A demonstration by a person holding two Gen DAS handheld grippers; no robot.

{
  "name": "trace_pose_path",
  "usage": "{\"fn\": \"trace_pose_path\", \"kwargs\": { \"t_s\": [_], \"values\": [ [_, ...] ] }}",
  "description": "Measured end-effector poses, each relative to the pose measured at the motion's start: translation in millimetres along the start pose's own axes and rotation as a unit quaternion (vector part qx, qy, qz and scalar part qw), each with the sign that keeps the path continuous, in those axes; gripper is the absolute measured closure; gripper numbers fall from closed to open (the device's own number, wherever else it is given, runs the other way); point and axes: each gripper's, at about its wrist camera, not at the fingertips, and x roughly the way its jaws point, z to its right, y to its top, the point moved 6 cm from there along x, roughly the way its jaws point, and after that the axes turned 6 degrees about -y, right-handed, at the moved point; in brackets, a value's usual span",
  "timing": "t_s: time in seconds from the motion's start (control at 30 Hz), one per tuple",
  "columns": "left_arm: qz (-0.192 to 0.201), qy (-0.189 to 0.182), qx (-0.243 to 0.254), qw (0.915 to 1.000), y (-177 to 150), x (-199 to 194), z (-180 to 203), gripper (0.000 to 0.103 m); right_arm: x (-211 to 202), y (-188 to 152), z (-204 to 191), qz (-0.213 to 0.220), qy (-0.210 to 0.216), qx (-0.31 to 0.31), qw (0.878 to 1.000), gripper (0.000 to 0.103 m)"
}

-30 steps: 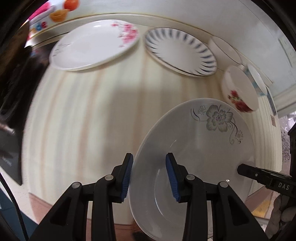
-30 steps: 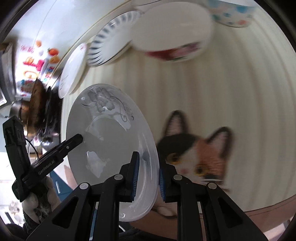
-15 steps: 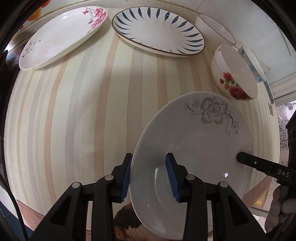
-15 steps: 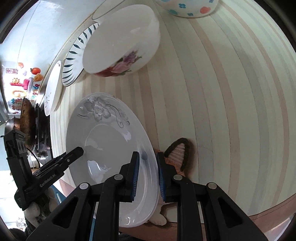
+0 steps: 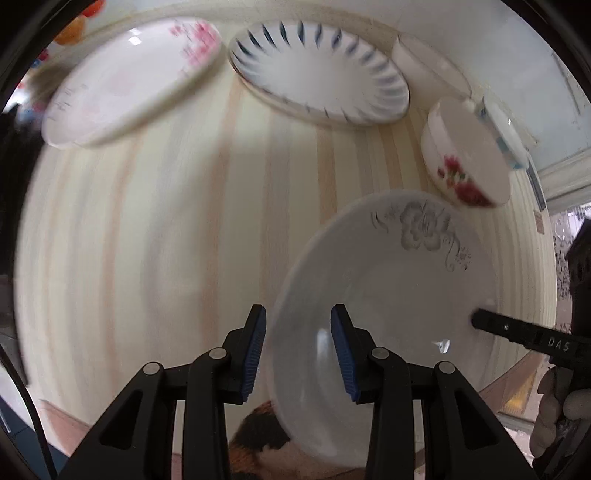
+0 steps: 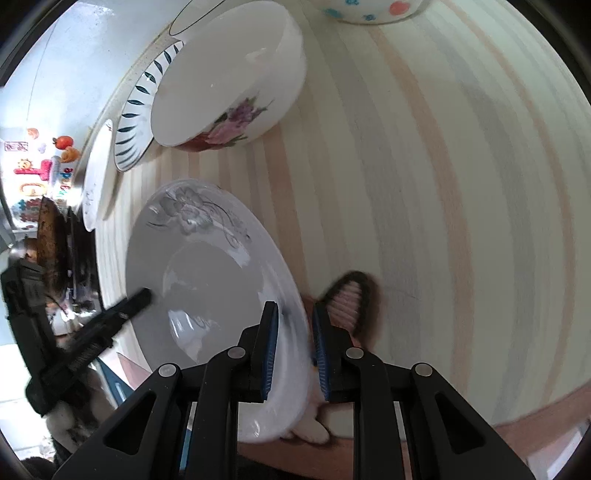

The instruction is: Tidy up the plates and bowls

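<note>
A deep white plate with a grey flower [image 5: 388, 295] hangs tilted above the striped table [image 5: 147, 240]. My left gripper [image 5: 298, 350] is shut on its near-left rim, blue pads on either side. My right gripper [image 6: 294, 347] is shut on the opposite rim of the same plate [image 6: 207, 266]. Each gripper's black finger shows in the other view, lying on the plate. Beyond it stand a red-flower bowl [image 5: 465, 155] [image 6: 229, 81], a blue-striped plate [image 5: 317, 74] [image 6: 136, 122] and a pink-blossom plate [image 5: 129, 81] [image 6: 98, 173].
A calico cat [image 5: 266, 443] sits under the plate at the table's near edge, one ear [image 6: 351, 299] showing. A dark-rimmed white bowl [image 5: 428, 62] and a blue-rimmed bowl [image 5: 506, 136] stand by the back wall. A dotted bowl [image 6: 369, 9] is farther right. A hand [image 5: 557, 417] holds the right gripper.
Both grippers have carried the plate forward over the table toward the red-flower bowl, which now looks larger. The cat's face, seen a second ago, is now mostly hidden beneath the plate.
</note>
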Motion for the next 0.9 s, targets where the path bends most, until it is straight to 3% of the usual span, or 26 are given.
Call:
{"fn": "trace_pose_path", "kwargs": {
  "t_s": [0.13, 0.2, 0.27, 0.33, 0.47, 0.6, 0.73, 0.87, 0.9],
  "values": [
    [0.066, 0.004, -0.035, 0.9972, 21, -61, -21, 0.065, -48, -7, -19, 0.038, -0.020, -0.031, 0.999, 0.076],
    [0.097, 0.010, -0.056, 0.9936, 36, -85, -43, 0.057, -83, -4, -58, 0.086, 0.000, -0.065, 0.994, 0.045],
    [0.121, 0.027, -0.082, 0.9889, 55, -98, -76, 0.057, -105, 6, -99, 0.128, 0.027, -0.091, 0.987, 0.025],
    [0.128, 0.027, -0.110, 0.9853, 70, -99, -102, 0.057, -113, 25, -140, 0.156, 0.058, -0.113, 0.980, 0.024],
    [0.127, 0.040, -0.152, 0.9793, 103, -81, -158, 0.057, -78, 93, -224, 0.150, 0.076, -0.143, 0.975, 0.026],
    [0.108, 0.047, -0.168, 0.9787, 121, -55, -189, 0.057, -25, 159, -278, 0.145, 0.050, -0.173, 0.973, 0.034],
    [0.091, 0.058, -0.183, 0.9771, 133, -36, -205, 0.056, 26, 210, -313, 0.122, 0.033, -0.203, 0.971, 0.040],
    [0.075, 0.042, -0.196, 0.9769, 139, -21, -218, 0.057, 68, 246, -339, 0.095, 0.019, -0.227, 0.969, 0.046],
    [0.075, 0.041, -0.197, 0.9767, 140, -18, -220, 0.057, 77, 252, -342, 0.087, 0.018, -0.230, 0.969, 0.052]
  ]
}}
